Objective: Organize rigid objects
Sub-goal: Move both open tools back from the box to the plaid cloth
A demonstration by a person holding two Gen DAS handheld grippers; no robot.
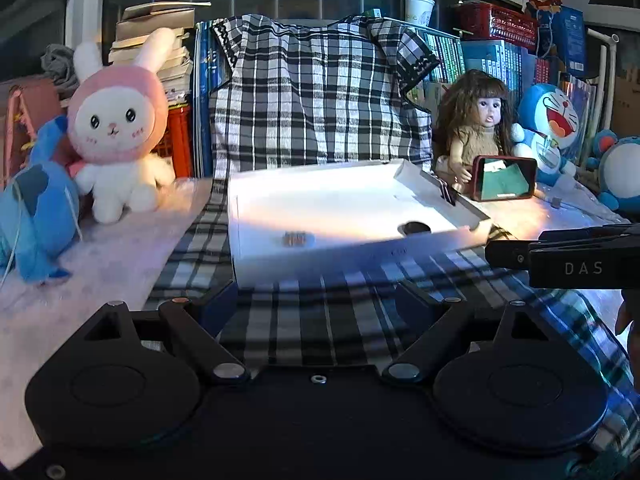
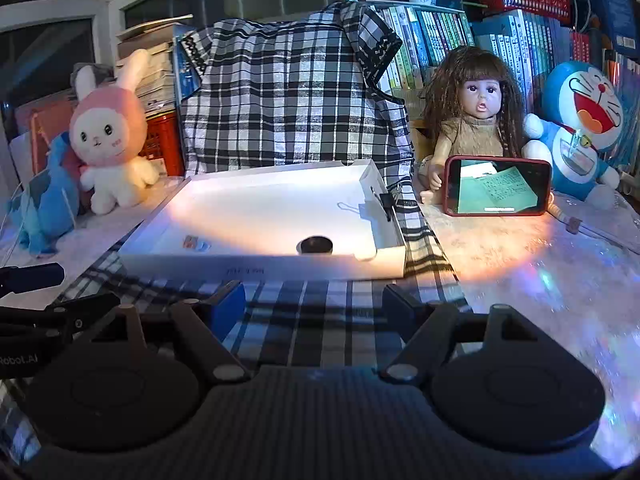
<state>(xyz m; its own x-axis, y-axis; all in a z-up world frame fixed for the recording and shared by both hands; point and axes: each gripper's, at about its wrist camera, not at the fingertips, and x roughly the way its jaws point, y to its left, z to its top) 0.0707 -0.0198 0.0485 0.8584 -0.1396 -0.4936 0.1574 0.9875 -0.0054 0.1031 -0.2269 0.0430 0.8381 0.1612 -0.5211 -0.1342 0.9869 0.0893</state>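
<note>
A shallow white box (image 1: 360,256) (image 2: 260,268) lies on a black-and-white plaid cloth (image 1: 320,100) in front of both grippers. Inside it are a small black round object (image 1: 416,227) (image 2: 316,245) and a small coloured piece (image 1: 295,239) (image 2: 196,243). A black binder clip (image 1: 448,194) (image 2: 386,202) is clipped on the box's right wall. My left gripper (image 1: 320,300) stands open just short of the box's front wall, with only cloth between its blue pads. My right gripper (image 2: 314,300) is open too, likewise nothing held, beside the left one.
A red-cased phone (image 2: 498,187) leans against a long-haired doll (image 2: 476,108) to the right of the box. A pink rabbit plush (image 1: 116,128) and a blue plush sit at the left, a Doraemon plush (image 2: 580,120) at the right. Books and a red basket line the back.
</note>
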